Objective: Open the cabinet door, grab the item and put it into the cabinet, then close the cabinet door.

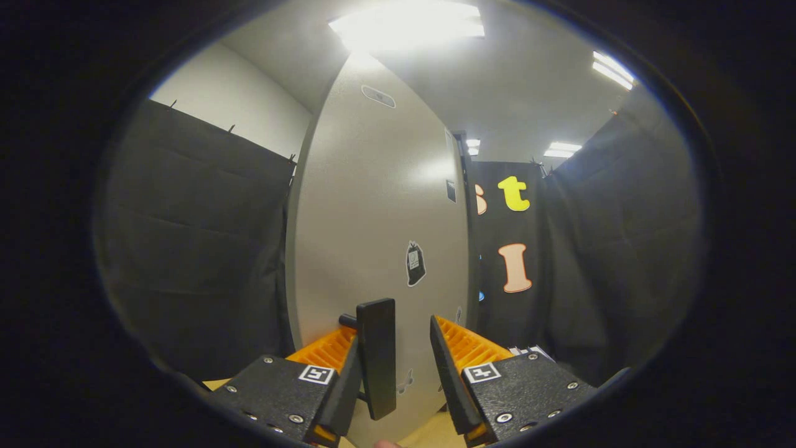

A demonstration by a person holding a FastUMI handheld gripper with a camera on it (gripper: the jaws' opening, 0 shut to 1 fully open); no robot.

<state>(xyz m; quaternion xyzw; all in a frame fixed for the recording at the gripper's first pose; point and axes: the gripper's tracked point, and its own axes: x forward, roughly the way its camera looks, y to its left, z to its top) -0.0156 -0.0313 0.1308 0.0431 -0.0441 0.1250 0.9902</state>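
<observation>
Claw: we see the claw [398, 367] standing open, its two fingers spread with a clear gap between them, pressing on nothing.
Handle: we find the dark bar handle [377, 356] upright in that gap, lying close against the left finger and apart from the right one; whether it touches the left finger we cannot tell.
Table: a pale wooden table [429, 430] shows just below the handle, under the fingers.
Cabinet door: the grey cabinet door [373, 218] carries the handle and rises directly behind it, tall and smooth.
Stickers: a small dark sticker [415, 263] sits on the door above the handle, and another small patch [451, 190] sits higher still, near the door's right edge.
Item: we cannot make out the item to be stored.
Ceiling light: a bright panel [407, 25] glows far above the handle, over the door's top.
</observation>
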